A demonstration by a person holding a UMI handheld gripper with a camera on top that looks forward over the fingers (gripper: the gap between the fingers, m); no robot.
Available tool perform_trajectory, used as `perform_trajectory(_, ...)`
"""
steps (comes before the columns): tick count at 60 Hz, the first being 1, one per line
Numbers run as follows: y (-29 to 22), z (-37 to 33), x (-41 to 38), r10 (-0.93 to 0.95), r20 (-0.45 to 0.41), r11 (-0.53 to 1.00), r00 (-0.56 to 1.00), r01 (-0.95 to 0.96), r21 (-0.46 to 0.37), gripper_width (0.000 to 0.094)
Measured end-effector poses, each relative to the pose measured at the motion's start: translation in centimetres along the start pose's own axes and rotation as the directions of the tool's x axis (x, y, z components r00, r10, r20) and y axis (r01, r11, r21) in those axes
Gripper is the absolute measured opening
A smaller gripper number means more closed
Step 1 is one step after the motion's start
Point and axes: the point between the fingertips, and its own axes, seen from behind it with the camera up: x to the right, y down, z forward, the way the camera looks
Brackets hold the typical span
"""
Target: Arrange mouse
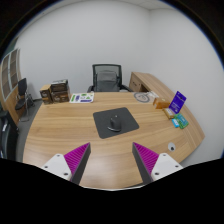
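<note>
One mouse [117, 123], black, on one dark mat [116, 122] mid-surface [60, 135], well beyond the gripper [111, 158]. Gripper: fingers spread wide, holding nothing, touching nothing. One chair [106, 77] behind the surface. One purple box [177, 101] at the far right.

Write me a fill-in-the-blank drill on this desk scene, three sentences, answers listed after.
1. The mouse rests on a dark ____ on the wooden desk.
2. The hand-held gripper has its fingers ____, with nothing between them.
3. Behind the desk stands an office ____.

Missing words: mouse pad; open; chair
</note>
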Motion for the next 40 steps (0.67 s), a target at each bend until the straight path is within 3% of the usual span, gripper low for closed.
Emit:
perform_trajectory(18,4.1,-10.1,-0.9,0.023,0.021,1.0,1.0,-0.023,-0.003,0.0863)
perform_trajectory(40,5.6,-12.7,-0.9,0.03,0.025,1.0,0.999,-0.03,0.01,0.0861)
